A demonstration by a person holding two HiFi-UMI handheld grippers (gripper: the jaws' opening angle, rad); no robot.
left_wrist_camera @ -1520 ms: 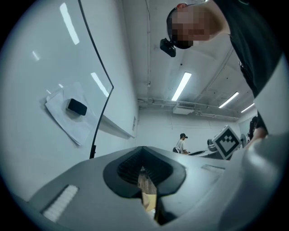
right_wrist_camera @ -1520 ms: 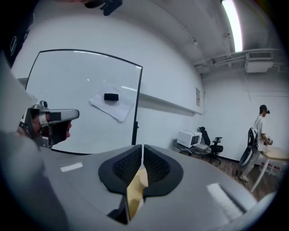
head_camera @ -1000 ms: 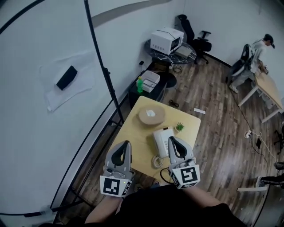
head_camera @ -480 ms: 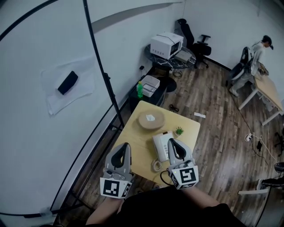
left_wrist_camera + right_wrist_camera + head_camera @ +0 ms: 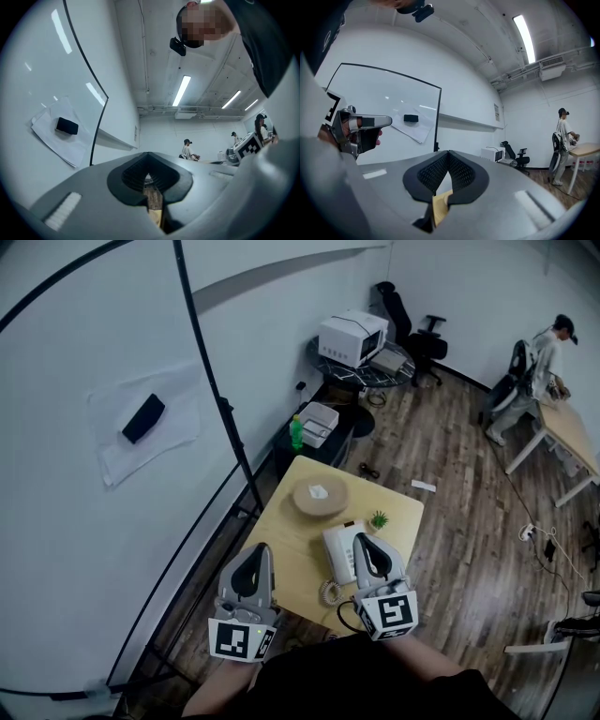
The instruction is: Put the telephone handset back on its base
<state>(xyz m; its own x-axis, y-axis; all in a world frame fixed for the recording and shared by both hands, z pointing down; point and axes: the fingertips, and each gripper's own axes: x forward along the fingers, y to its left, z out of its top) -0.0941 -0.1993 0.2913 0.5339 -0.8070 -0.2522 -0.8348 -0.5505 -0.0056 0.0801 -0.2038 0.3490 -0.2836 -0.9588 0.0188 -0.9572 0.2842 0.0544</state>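
1. Left gripper: jaws pressed together, nothing between, held above the near-left edge of the surface.
2. Coiled cord at the near edge, white telephone just behind it, mid-surface.
3. Handset probably light, rigid, smooth plastic; best pinched across its narrow middle, allowing for the cord's springy pull.
4. Right gripper: jaws shut tight, empty, overlapping the telephone's right part.
5. Handset itself impossible to make out, on the base or off: covered by the right gripper, too small otherwise.
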